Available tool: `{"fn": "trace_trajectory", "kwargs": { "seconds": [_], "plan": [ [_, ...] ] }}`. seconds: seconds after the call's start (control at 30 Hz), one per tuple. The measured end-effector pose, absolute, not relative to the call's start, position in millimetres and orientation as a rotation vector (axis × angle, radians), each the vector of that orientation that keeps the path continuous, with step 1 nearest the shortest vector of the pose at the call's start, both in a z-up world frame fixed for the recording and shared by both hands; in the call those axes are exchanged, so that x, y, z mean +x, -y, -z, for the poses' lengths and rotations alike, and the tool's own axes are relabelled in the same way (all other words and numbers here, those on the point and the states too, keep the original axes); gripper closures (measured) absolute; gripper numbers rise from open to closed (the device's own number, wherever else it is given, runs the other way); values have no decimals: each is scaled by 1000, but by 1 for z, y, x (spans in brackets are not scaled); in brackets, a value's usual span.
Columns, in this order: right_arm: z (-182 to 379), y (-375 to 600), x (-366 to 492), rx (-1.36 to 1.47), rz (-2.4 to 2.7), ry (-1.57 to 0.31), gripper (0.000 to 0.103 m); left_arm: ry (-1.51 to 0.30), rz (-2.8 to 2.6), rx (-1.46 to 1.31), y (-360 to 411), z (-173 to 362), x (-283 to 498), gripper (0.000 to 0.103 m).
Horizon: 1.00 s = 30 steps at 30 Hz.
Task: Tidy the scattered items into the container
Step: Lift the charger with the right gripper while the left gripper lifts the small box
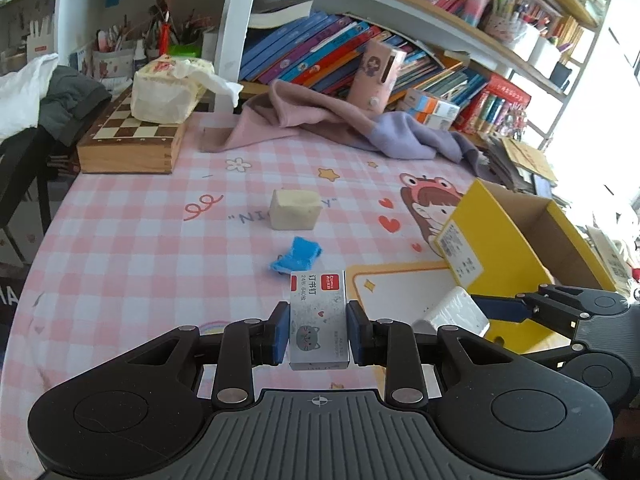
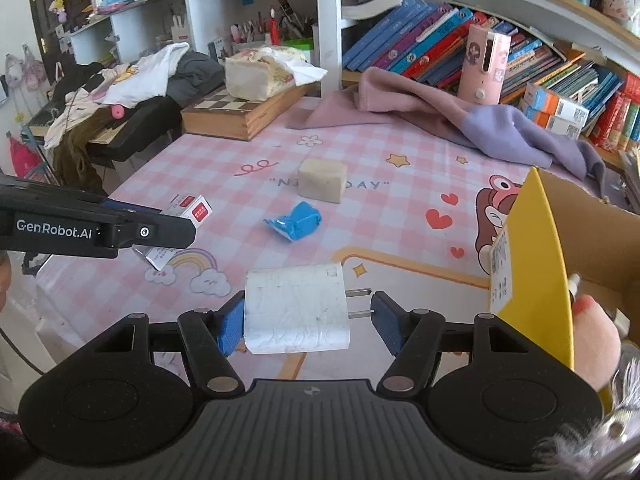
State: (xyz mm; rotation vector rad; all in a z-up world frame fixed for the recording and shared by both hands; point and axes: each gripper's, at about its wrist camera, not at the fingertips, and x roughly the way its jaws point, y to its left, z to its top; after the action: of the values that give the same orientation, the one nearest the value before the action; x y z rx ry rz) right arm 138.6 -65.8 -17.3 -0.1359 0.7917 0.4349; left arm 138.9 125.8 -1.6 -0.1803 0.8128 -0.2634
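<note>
The left gripper (image 1: 318, 330) is clamped on a small staple box (image 1: 319, 318), its blue pads pressed against the 2 long sides so the printed card face points up and the box sticks straight out ahead. That grip on the narrow sides makes sense: the card is stiff there and will not buckle.

The right gripper (image 2: 308, 314) has a white plug adapter (image 2: 296, 308) between its fingers. The left pad touches the adapter's smooth plastic side, but the right pad stands clear of the body, just beyond the 2 metal prongs, so the jaws look parted and not yet gripping. Whether the adapter rests on the table or is lightly wedged is hard to tell from this angle.

The yellow cardboard box (image 2: 532, 264), the container, stands open at the right edge of the table, close to the right gripper, with a pink plush toy (image 2: 596, 344) and a few other small things already inside. Its position favours dropping the adapter in first.

2 items lie loose on the pink checked tablecloth (image 1: 132, 248), well apart from the box: a pale cream block (image 1: 295, 209), squarish with soft, slightly rounded edges, and a crumpled blue wrapper (image 1: 298, 255), glossy in the right wrist view.
</note>
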Motion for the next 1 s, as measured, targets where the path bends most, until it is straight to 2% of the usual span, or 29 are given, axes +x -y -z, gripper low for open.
{"fn": "trace_trajectory", "kwargs": {
  "seconds": [0.63,1.0],
  "plan": [
    [8,59,1,-160,-424,-736,40,-781,303,-238,-128,-5,14,75],
    [6,94,-46,-97,-275,-761,40,-814,465,-189,-91,-2,-2,75]
  ]
}}
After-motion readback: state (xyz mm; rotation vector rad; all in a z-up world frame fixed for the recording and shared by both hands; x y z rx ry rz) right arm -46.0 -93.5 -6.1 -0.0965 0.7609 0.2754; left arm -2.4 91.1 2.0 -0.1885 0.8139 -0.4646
